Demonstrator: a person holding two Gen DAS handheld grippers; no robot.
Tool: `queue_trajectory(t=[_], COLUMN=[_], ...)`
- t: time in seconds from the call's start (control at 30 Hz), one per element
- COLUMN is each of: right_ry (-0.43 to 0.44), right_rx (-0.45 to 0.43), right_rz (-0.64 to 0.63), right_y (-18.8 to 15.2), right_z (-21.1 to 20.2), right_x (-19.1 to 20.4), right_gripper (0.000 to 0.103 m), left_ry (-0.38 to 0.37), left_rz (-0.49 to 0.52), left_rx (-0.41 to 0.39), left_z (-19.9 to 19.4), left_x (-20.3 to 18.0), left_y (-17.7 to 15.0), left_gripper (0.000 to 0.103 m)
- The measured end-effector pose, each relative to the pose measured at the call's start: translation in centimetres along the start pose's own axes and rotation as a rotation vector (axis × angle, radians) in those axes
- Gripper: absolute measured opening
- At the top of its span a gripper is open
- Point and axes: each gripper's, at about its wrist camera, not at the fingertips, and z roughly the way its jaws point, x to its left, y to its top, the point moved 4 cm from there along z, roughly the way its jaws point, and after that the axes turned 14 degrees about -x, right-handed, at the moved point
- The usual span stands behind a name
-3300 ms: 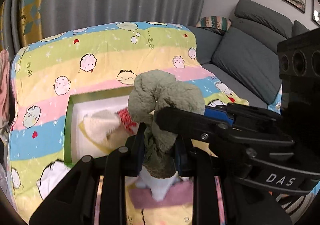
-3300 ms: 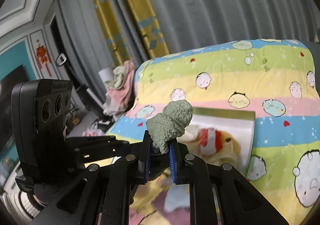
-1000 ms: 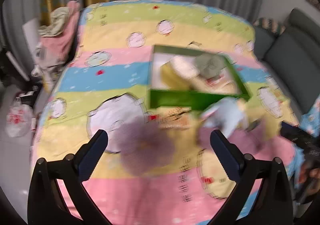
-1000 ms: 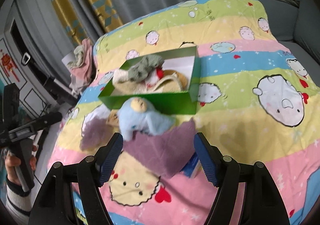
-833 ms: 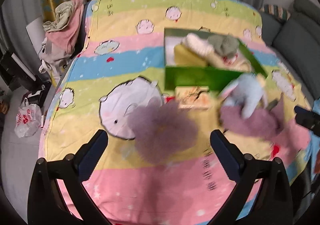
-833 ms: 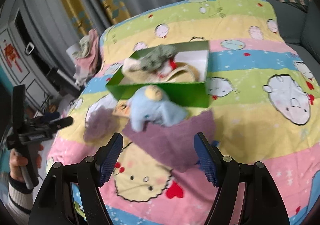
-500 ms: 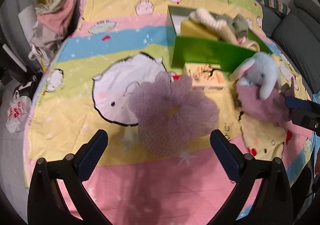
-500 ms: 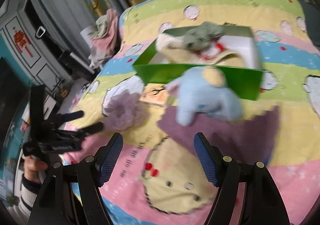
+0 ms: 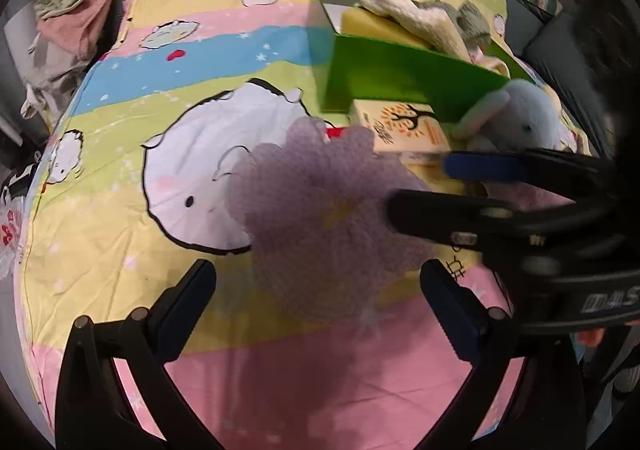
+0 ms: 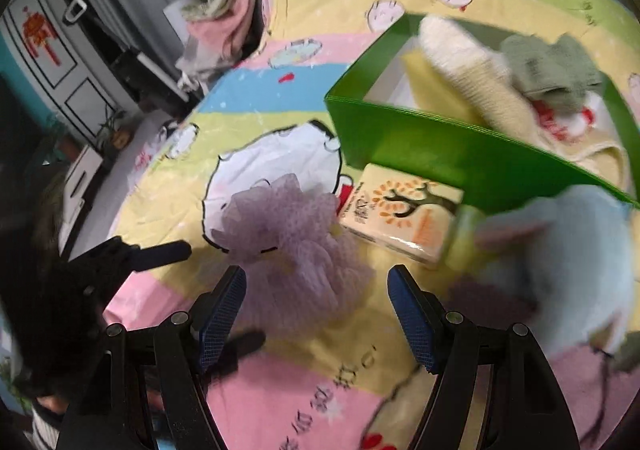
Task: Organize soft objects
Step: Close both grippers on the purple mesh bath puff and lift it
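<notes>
From the left wrist view, the left gripper (image 9: 316,302) hangs over a bed covered by a striped cartoon-print blanket (image 9: 120,250), its fingers spread wide and empty. Straight ahead between them lies the lilac mesh bath pouf (image 9: 320,217), a ruffled ball of netting resting on the blanket. Beyond it sits a flat cream packet printed with an orange tree (image 9: 404,125), and behind that the green open-topped cardboard box (image 9: 400,83), which already holds a cream knitted cloth (image 9: 416,19) and a grey-green towel (image 9: 468,19). A pale blue plush toy (image 9: 524,121) leans at the box's right front corner. The right gripper (image 9: 424,185) reaches in from the right, blurred, its tips above the pouf's right edge.

From the right wrist view, the right gripper (image 10: 316,314) also has its fingers wide apart with nothing between them, and the pouf (image 10: 292,246) sits just ahead of them, touching the packet (image 10: 400,213). The box (image 10: 440,153) stands behind, the plush (image 10: 568,262) to the right on a purple cloth (image 10: 492,302). The left gripper (image 10: 160,250) shows at the left, near the pouf.

The pouf looks very light, springy and easily crushed, so it should not slip but may snag. A pinch deep through its gathered middle seems safer than a nip at the loose outer ruffles, which would probably just stretch out.
</notes>
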Motion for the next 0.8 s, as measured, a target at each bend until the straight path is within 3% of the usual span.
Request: queue_trajectory(t=[0.2, 0.27, 0.33, 0.47, 0.5, 0.57, 0.67, 0.77, 0.8], right_ry=[0.023, 0.035, 0.043, 0.076, 0.078, 0.093, 0.11, 0.122, 0.125], right_rx=[0.068, 0.078, 0.076, 0.085, 0.086, 0.085, 0.075, 0.052, 0.046], right_rz=[0.006, 0.031, 0.04, 0.047, 0.042, 0.043, 0.041, 0.031, 0.029], right_y=[-0.1, -0.2, -0.1, -0.2, -0.3, -0.3, -0.2, 0.0, 0.0], right_z=[2.8, 3.4, 3.6, 4.0, 4.1, 4.0, 4.2, 3.7, 3.6], right_x=[0.4, 0.2, 0.2, 0.1, 0.2, 0.2, 0.6, 1.1, 1.1], right_gripper=[0.074, 0.074, 0.069, 0.05, 0.044, 0.035, 0.022, 0.017, 0.017], left_ry=[-0.008, -0.017, -0.009, -0.011, -0.011, -0.003, 0.04, 0.029, 0.019], left_rz=[0.002, -0.012, -0.027, -0.053, -0.054, -0.052, -0.032, -0.048, -0.057], left_rx=[0.025, 0.02, 0.025, 0.025, 0.022, 0.017, 0.017, 0.008, 0.004], left_z=[1.2, 1.4, 1.8, 2.1, 2.0, 2.0, 2.1, 1.8, 1.6], left_x=[-0.3, -0.2, 0.0, 0.1, 0.1, 0.1, 0.4, 0.6, 0.7], left_y=[-0.5, -0.4, -0.4, -0.4, -0.3, -0.3, -0.3, -0.1, -0.1], left_gripper=[0.099, 0.09, 0.088, 0.084, 0.08, 0.063, 0.049, 0.027, 0.024])
